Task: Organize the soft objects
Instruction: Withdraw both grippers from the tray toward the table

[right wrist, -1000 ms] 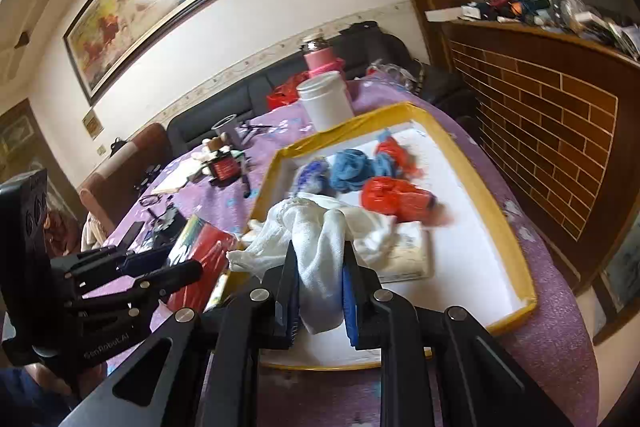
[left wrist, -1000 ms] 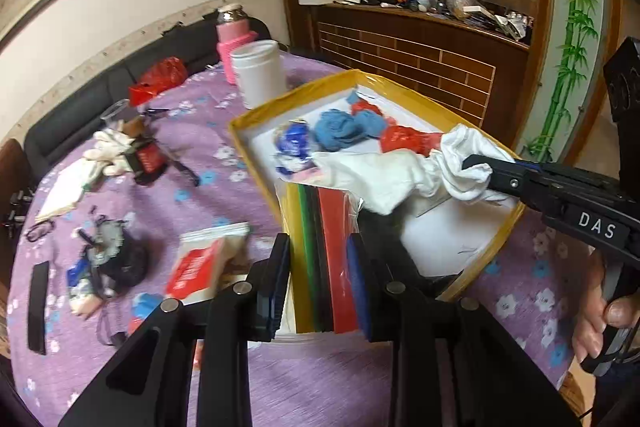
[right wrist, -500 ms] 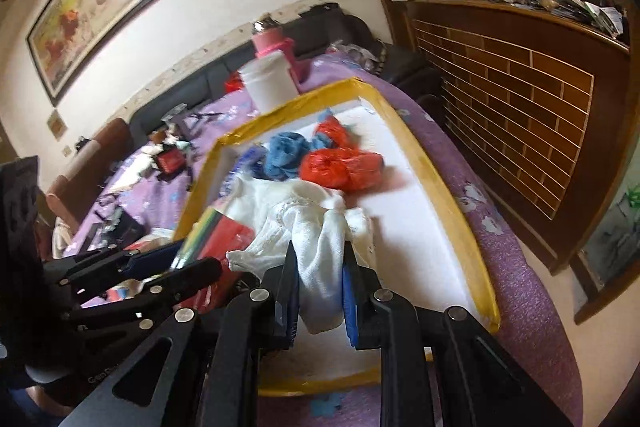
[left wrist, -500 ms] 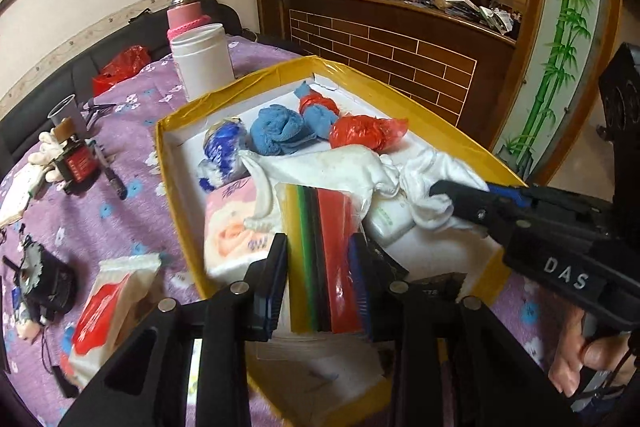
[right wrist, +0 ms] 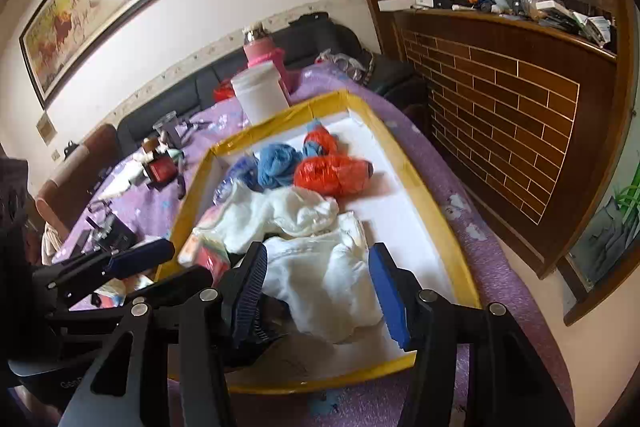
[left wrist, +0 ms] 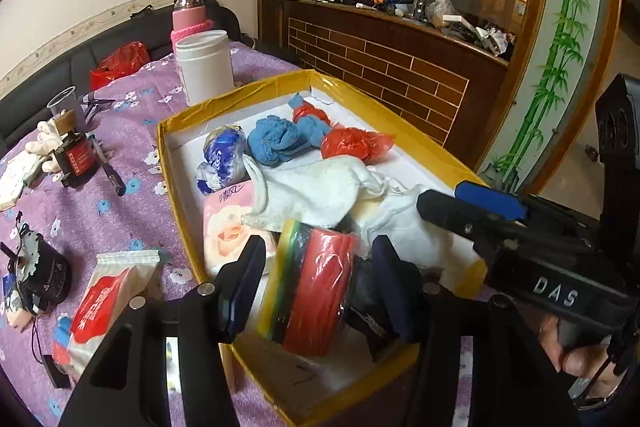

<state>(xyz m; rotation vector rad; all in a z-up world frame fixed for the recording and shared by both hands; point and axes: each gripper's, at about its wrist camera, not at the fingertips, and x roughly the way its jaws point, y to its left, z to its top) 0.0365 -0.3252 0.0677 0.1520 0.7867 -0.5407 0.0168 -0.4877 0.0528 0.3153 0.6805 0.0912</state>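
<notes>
A yellow-rimmed white tray (left wrist: 372,107) (right wrist: 424,183) holds soft things: a blue cloth (left wrist: 276,141) (right wrist: 278,163), a red plastic bag (left wrist: 354,145) (right wrist: 332,175), a blue-white bundle (left wrist: 222,147), a pink tissue pack (left wrist: 228,223) and a white cloth (left wrist: 320,191) (right wrist: 320,267). A pack of coloured cloths (left wrist: 316,287) lies between the jaws of my open left gripper (left wrist: 320,287). My right gripper (right wrist: 318,287) is open around the white cloth, which rests in the tray. It also shows at the right of the left wrist view (left wrist: 468,207).
On the purple flowered tablecloth (left wrist: 120,155) stand a white jar (left wrist: 204,65) (right wrist: 260,95) and a pink flask (left wrist: 188,13). A red-white tissue pack (left wrist: 104,307), small gadgets and a cup lie left of the tray. A brick-pattern counter (right wrist: 500,99) is at the right.
Both grippers have opened. The right one has let the white cloth drop into the tray. The left one has let go of the coloured cloth pack, which now rests in the tray.
</notes>
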